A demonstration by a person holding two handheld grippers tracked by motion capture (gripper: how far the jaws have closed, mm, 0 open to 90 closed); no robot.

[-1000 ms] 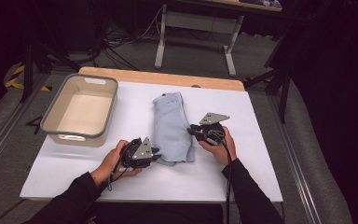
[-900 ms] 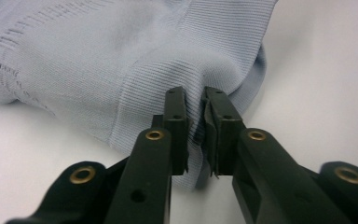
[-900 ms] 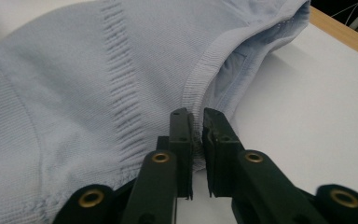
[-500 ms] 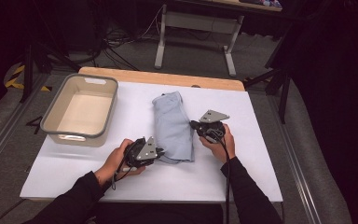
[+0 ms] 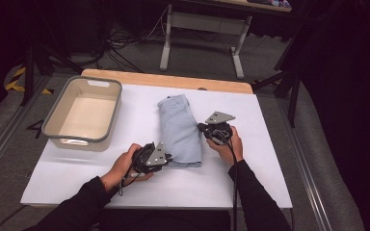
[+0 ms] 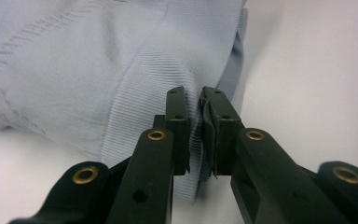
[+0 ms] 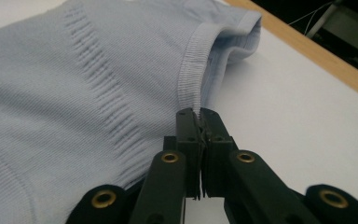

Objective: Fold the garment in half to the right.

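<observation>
A light blue knit garment (image 5: 179, 130) lies folded in a long strip on the white table (image 5: 270, 159). My left gripper (image 5: 166, 156) is at the garment's near left corner. In the left gripper view its jaws (image 6: 195, 100) have just been closing and pinch a fold of the cloth (image 6: 74, 70) between the pads. My right gripper (image 5: 203, 127) is at the garment's right edge, about halfway along it. Its jaws (image 7: 197, 112) are shut tight on the ribbed hem of the garment (image 7: 51, 93).
A beige bin (image 5: 79, 143) with a grey rim stands at the table's left and has nothing in it. A wooden strip (image 5: 173, 79) runs along the table's far edge. Beyond it are a desk frame and cables on the floor.
Both hands have stayed almost in place at the garment. The left gripper has edged slightly toward the cloth's near corner.
</observation>
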